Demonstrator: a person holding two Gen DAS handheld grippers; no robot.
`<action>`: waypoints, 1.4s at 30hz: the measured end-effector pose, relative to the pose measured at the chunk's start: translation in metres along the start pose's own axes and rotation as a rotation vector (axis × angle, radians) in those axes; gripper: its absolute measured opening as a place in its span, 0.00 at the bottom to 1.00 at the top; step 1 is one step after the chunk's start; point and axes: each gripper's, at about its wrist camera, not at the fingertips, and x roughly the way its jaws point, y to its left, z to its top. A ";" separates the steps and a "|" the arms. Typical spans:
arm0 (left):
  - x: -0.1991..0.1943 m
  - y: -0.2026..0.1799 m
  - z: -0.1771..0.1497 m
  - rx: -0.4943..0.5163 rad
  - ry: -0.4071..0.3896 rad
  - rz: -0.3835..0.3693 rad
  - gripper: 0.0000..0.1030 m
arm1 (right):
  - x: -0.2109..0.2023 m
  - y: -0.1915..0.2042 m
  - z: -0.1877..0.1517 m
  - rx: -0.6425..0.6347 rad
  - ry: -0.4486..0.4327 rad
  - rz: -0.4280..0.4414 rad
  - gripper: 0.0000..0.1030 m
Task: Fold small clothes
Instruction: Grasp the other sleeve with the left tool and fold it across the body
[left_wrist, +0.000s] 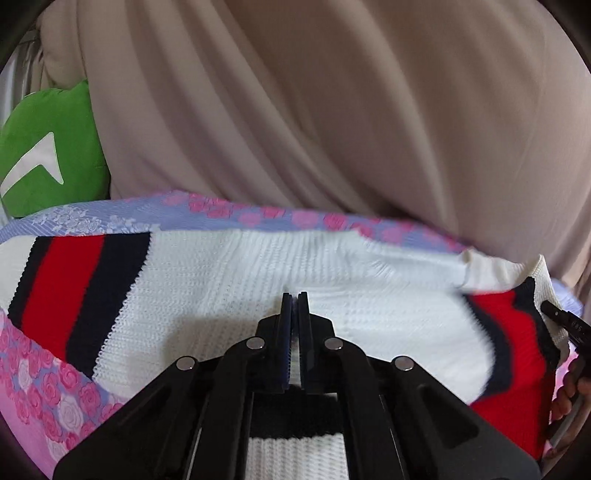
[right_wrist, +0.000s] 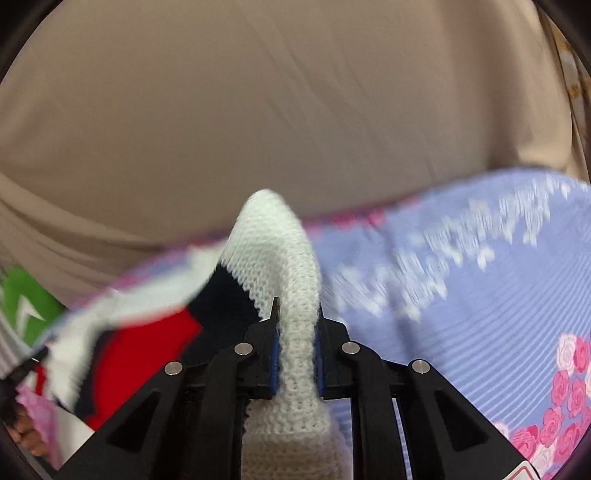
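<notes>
A white knit sweater (left_wrist: 229, 280) with red and navy stripes lies spread on a floral sheet (left_wrist: 55, 387). My left gripper (left_wrist: 294, 295) is shut, its fingers pressed together over the sweater's middle; I cannot see cloth between them. My right gripper (right_wrist: 295, 314) is shut on a white ribbed edge of the sweater (right_wrist: 291, 288), which bulges up between the fingers. The sweater's red and navy part (right_wrist: 147, 350) hangs to the left of it, blurred. The right gripper's tip also shows at the right edge of the left wrist view (left_wrist: 561, 317).
A beige draped cloth (left_wrist: 332, 110) fills the back of both views. A green cushion (left_wrist: 48, 147) with a white mark sits at the back left. The lilac sheet with pink roses (right_wrist: 480, 314) extends to the right.
</notes>
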 end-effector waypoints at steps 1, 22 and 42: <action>0.016 -0.003 -0.007 0.016 0.046 0.017 0.02 | 0.015 -0.005 -0.006 0.011 0.059 -0.016 0.13; 0.020 -0.004 -0.033 0.023 0.109 -0.027 0.28 | -0.046 -0.019 -0.054 -0.149 0.061 -0.041 0.19; -0.042 0.071 -0.041 -0.171 0.006 -0.073 0.58 | -0.091 0.028 -0.081 -0.268 0.069 -0.074 0.03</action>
